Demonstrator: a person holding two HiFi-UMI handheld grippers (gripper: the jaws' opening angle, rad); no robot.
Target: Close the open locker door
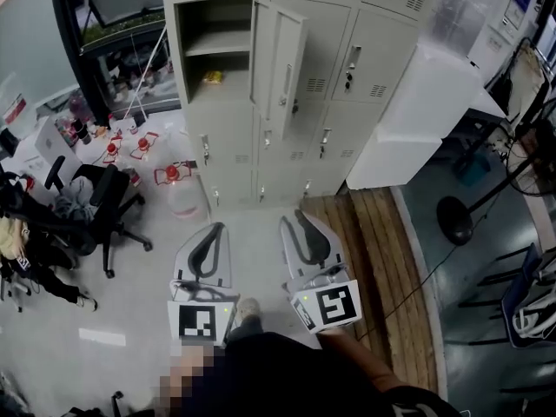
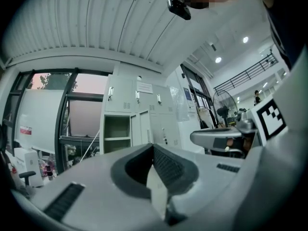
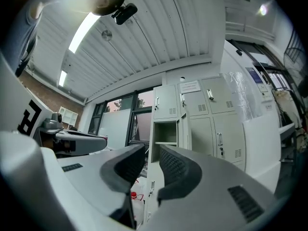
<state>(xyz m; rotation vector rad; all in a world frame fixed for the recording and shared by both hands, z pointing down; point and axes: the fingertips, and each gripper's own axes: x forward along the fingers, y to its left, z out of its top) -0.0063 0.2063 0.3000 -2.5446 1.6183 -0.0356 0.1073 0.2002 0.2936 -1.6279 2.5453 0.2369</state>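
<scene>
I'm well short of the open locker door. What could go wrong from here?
1. The right hand-held gripper has its jaws apart, so it could snag the door on its handle rather than push flat.
2. The red-capped bottles left of the lockers are easy to kick.
3. The yellow item inside might stop the door if it overhangs.

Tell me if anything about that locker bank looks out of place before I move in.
One locker door stands swung open; every other door in view is shut. Inside its compartment, a small yellow item lies below the shelf. Nothing there looks damaged or spilled.
</scene>
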